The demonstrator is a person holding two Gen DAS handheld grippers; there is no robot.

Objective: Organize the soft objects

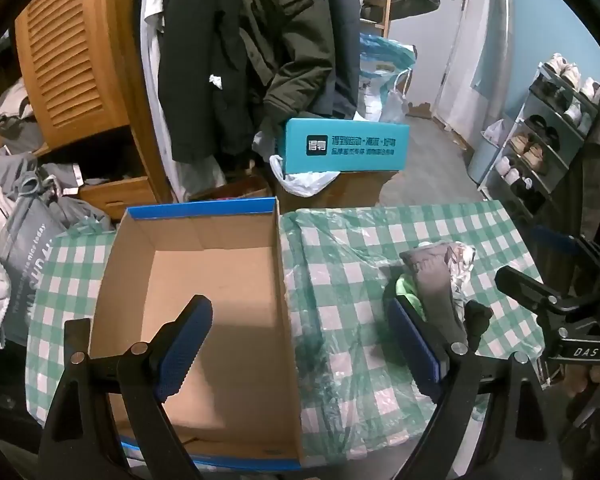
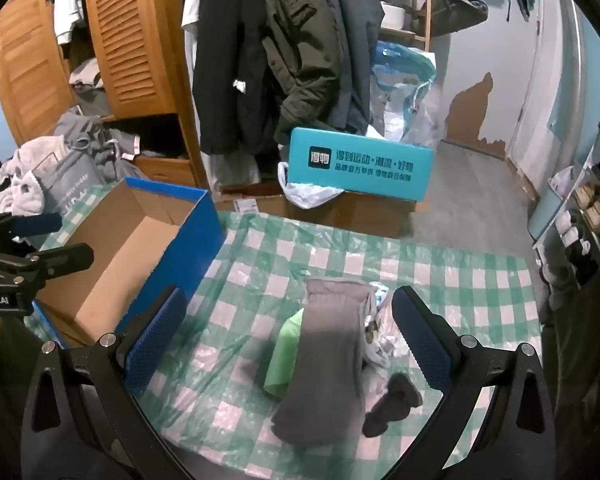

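We see a long grey knitted sock (image 2: 328, 356) lying across a lime-green folded cloth (image 2: 286, 354) on the green-checked tablecloth (image 2: 460, 280), well right of the empty blue-edged cardboard shoebox (image 2: 140, 248). Our right gripper (image 2: 288, 340) hangs over the pile, jaws spread; our left gripper (image 1: 300, 344) straddles the box wall, jaws spread too. A shallow pinch could drag neighbouring pieces along.

Each gripper (image 2: 288, 328) has a black frame, silver pivot screws and blue textured pads (image 2: 154, 334); white lettering marks both.

Teal box (image 2: 360, 168) beside hanging coats (image 2: 260, 52), louvred wooden wardrobe (image 2: 128, 36), shoe rack (image 1: 540, 136)
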